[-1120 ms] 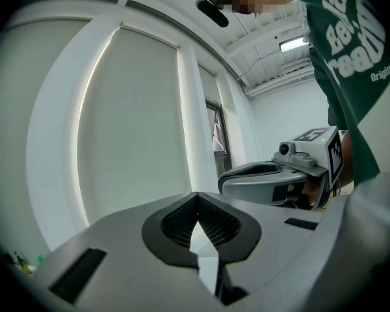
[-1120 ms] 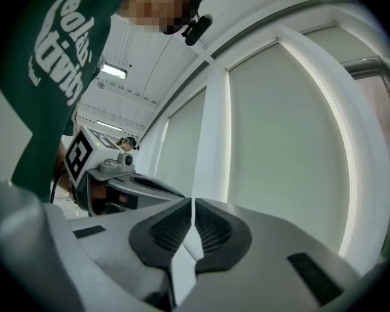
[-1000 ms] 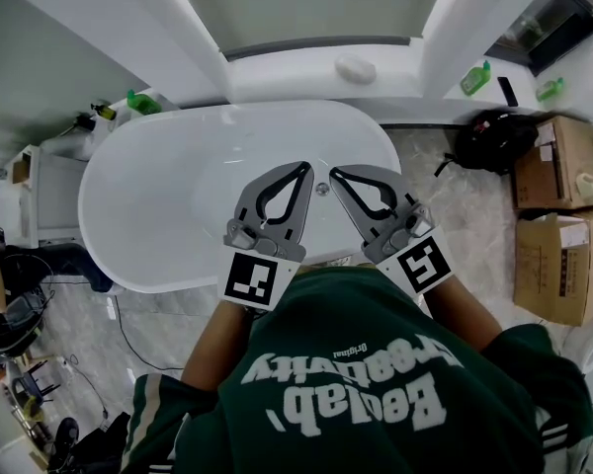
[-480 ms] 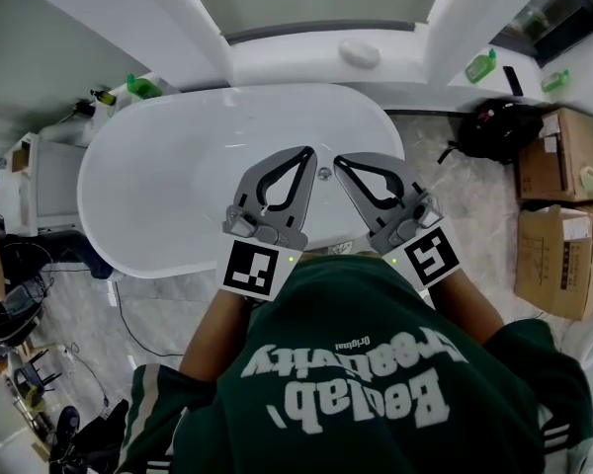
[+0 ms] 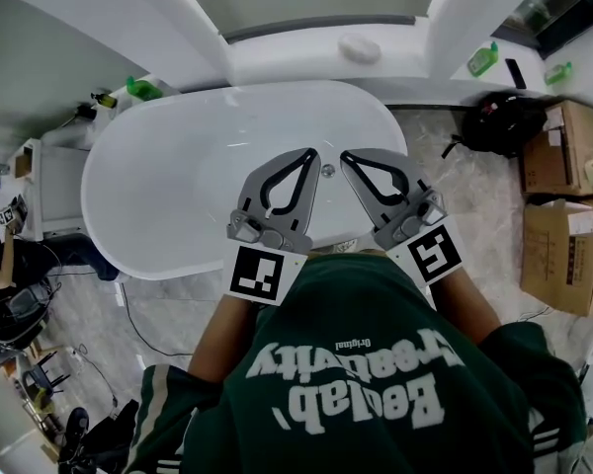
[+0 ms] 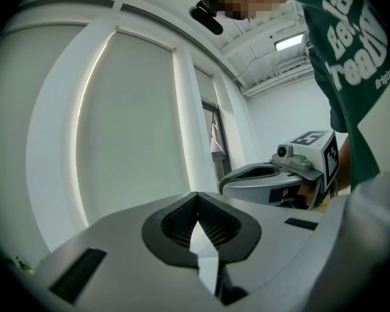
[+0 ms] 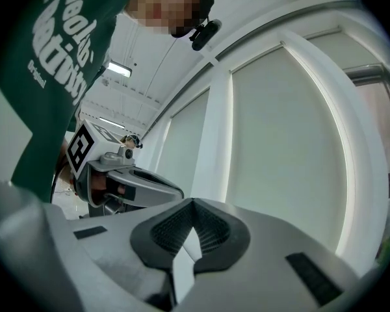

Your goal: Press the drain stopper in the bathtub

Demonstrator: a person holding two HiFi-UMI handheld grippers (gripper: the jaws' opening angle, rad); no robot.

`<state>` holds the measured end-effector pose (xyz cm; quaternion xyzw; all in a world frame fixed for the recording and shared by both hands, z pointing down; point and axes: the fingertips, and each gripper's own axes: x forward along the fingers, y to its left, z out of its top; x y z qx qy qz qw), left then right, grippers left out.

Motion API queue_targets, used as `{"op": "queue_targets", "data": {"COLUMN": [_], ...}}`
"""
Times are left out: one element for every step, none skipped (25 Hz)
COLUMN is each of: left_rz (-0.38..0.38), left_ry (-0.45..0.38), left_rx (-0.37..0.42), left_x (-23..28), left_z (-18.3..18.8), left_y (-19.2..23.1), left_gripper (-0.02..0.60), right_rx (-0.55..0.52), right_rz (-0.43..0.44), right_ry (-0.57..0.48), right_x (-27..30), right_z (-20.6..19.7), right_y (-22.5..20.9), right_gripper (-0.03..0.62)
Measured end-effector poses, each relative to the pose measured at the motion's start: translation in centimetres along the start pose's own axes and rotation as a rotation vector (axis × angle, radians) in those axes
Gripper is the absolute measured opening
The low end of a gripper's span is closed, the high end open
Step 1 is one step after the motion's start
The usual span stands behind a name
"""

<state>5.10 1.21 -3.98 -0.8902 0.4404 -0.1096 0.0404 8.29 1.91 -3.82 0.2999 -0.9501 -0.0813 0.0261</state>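
Note:
The white oval bathtub fills the middle of the head view. Its small round metal drain stopper lies on the tub floor near the right end. My left gripper is held over the tub with its tip just left of the stopper, jaws shut and empty. My right gripper is just right of the stopper, also shut and empty. Whether either tip touches the tub I cannot tell. Both gripper views look up at a window wall. The left gripper and the right gripper show shut jaws there; the tub is hidden.
Cardboard boxes and a black bag stand on the floor to the right of the tub. Green bottles and a white soap-like lump sit on the window ledge behind. A cable runs over the floor at the left.
The head view has drifted a little, so the tub sits slightly higher and further right. Both grippers stay shut beside the stopper.

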Motion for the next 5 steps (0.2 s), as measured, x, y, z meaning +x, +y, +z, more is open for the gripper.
{"op": "queue_targets", "data": {"left_rz": [-0.001,-0.002,-0.003,-0.005,-0.006], "left_ry": [0.005,0.010,0.016,0.022,0.028], "left_rx": [0.005,0.008,0.011,0.012,0.012], "left_x": [-0.03,-0.05,-0.05,-0.05,-0.03], "left_z": [-0.16,-0.35,-0.53,-0.71,-0.87], "left_y": [0.00,0.00,0.00,0.00,0.00], "left_gripper": [0.006,0.008,0.006,0.008,0.006], "right_rx": [-0.001,-0.001,-0.001,0.000,0.002], "right_rz": [-0.002,-0.004,-0.007,-0.010,-0.013], "right_ry": [0.000,-0.001,-0.003,-0.005,-0.006], "right_x": [0.03,0.11,0.20,0.31,0.41], "right_z": [-0.06,-0.08,-0.08,-0.06,-0.04], "right_y": [-0.09,-0.19,-0.28,-0.38,-0.47], "right_gripper": [0.014,0.014,0.014,0.014,0.014]}}
